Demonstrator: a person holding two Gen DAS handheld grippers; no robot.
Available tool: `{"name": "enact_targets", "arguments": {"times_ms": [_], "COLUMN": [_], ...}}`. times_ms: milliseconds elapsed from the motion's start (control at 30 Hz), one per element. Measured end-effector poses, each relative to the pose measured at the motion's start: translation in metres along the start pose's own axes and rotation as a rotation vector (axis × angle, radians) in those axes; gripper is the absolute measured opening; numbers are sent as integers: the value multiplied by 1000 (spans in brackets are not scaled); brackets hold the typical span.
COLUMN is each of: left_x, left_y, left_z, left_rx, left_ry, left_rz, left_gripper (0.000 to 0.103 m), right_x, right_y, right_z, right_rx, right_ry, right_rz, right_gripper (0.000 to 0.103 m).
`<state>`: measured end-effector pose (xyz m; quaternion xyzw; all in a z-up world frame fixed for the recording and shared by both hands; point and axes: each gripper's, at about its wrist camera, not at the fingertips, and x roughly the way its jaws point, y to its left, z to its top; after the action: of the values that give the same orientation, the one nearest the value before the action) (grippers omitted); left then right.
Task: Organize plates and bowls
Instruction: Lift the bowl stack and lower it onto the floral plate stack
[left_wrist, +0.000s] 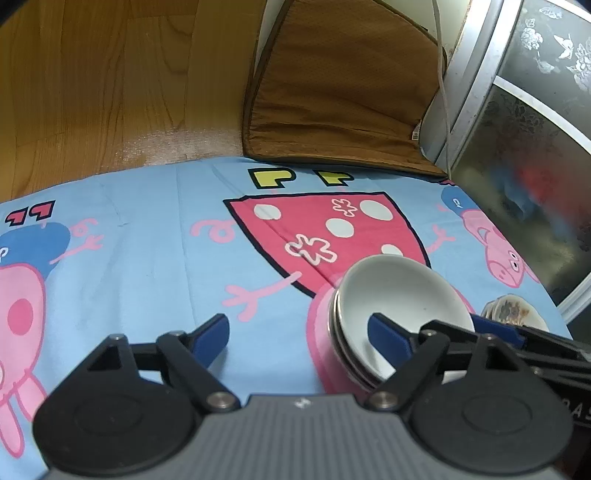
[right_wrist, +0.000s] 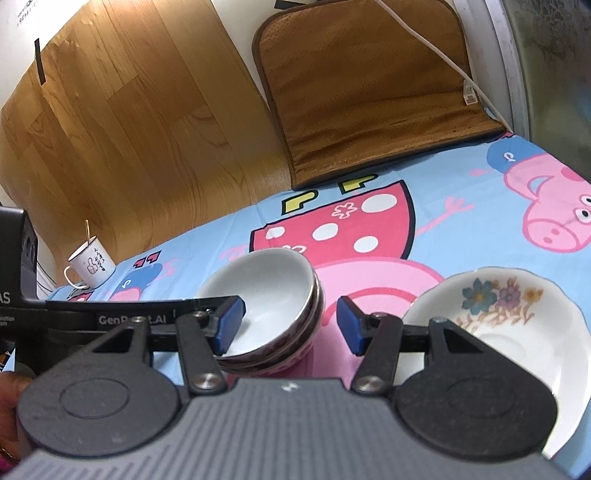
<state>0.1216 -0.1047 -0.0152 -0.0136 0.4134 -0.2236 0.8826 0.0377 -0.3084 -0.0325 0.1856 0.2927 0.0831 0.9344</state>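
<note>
Stacked bowls (right_wrist: 269, 306) on cloth (right_wrist: 461, 236), plate (right_wrist: 517, 332) just right, mug (right_wrist: 90, 264) far left, mat (right_wrist: 373, 96) behind.

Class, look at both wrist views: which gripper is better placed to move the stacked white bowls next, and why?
Probably the right gripper: its open jaws straddle the near rim of the stacked white bowls. The left gripper is open mostly over bare cloth, with only one finger over the bowls.

From my left wrist view, the floral plate (left_wrist: 511, 312) by the cloth's right edge is mostly hidden behind the right gripper's arm, and the stacked bowls' (left_wrist: 391, 314) near rim lies behind my left gripper's finger (left_wrist: 388, 334).
</note>
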Motion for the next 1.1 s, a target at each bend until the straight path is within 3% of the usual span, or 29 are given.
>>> {"name": "enact_targets", "arguments": {"times_ms": [367,533,700,800,1100], "left_x": [8,8,8,8,4], "left_y": [7,11,13,11,9], "left_z": [-1,-5,-5,-5,-7], "left_rx": [-45,-64,-108,-126,-157], "left_ry": [2,13,27,32,28], "left_rz": [-39,-89,-183,-225,-209], "left_gripper": [82,70,37,24,24], "right_x": [5,9,12,13,22], "right_y": [-4,-2,3,4,8], "right_z": [1,0,-1,-1,7], "right_rx": [18,6,-19,-26,-86], "right_ry": [13,37,32,32,99], "right_rz": [-1,16,3,-12,-50], "right_gripper": [54,46,45,42,31]}}
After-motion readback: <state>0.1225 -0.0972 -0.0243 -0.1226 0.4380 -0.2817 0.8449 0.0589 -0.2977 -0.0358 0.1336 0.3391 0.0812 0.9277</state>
